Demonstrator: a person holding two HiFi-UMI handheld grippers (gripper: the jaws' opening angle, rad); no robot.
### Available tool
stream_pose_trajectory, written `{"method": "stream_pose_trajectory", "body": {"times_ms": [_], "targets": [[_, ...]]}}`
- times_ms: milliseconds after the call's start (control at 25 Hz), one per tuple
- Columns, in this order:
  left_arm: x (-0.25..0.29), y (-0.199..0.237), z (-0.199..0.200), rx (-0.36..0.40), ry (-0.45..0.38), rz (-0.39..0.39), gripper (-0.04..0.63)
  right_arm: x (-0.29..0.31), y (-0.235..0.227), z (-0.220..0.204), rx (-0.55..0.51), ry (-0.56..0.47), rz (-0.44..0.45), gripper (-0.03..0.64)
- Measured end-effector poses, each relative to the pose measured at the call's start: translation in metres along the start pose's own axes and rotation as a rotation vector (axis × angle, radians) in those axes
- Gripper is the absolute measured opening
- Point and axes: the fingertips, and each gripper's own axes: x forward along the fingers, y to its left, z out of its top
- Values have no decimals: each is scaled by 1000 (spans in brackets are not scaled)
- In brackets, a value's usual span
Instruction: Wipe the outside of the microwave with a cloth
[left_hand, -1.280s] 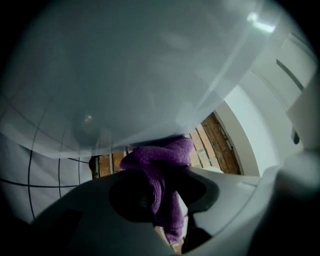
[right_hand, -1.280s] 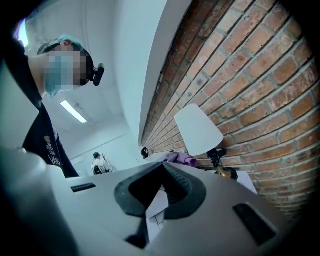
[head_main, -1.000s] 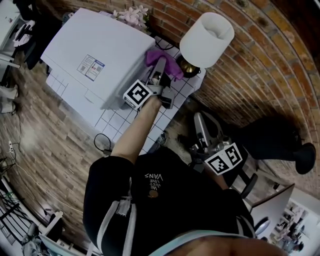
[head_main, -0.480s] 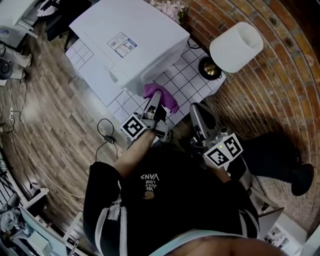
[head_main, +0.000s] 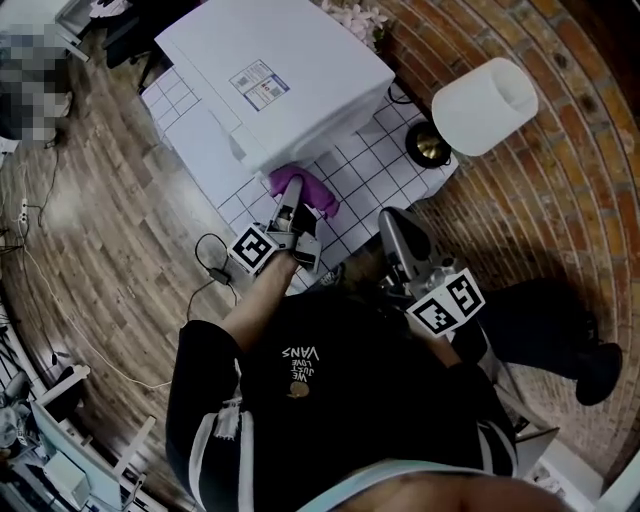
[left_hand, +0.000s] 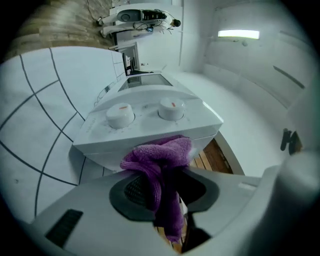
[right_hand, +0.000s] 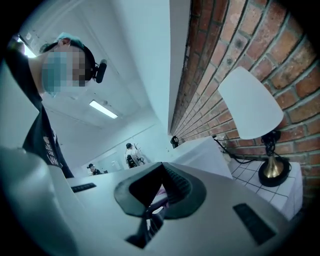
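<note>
My left gripper (head_main: 296, 203) is clamped on the one purple cloth (head_main: 287, 181), held against the one microwave (head_main: 285, 75) below its two dials (left_hand: 120, 114), near the tabletop's (head_main: 362, 182) edge closest to me. My right gripper (head_main: 396, 226) hangs closed, empty.

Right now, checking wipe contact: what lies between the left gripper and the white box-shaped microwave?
The purple terry cloth, clamped in the left gripper, is bunched at the white microwave by its dial-panel edge; the left gripper view shows it.
</note>
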Motion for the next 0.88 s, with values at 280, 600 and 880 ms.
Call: {"method": "stream_pose_trajectory", "body": {"times_ms": [280,600,880], "targets": [[68,5,-41,18,97,-47,129,-35,-36,7,20,-49,-142,-5],[155,24,-87,27,149,-44,129,-71,-65,17,15,-86,-266,-5],[207,36,-117,39,193,-37,129,-91,-81,20,16,-82,-323,-5]]}}
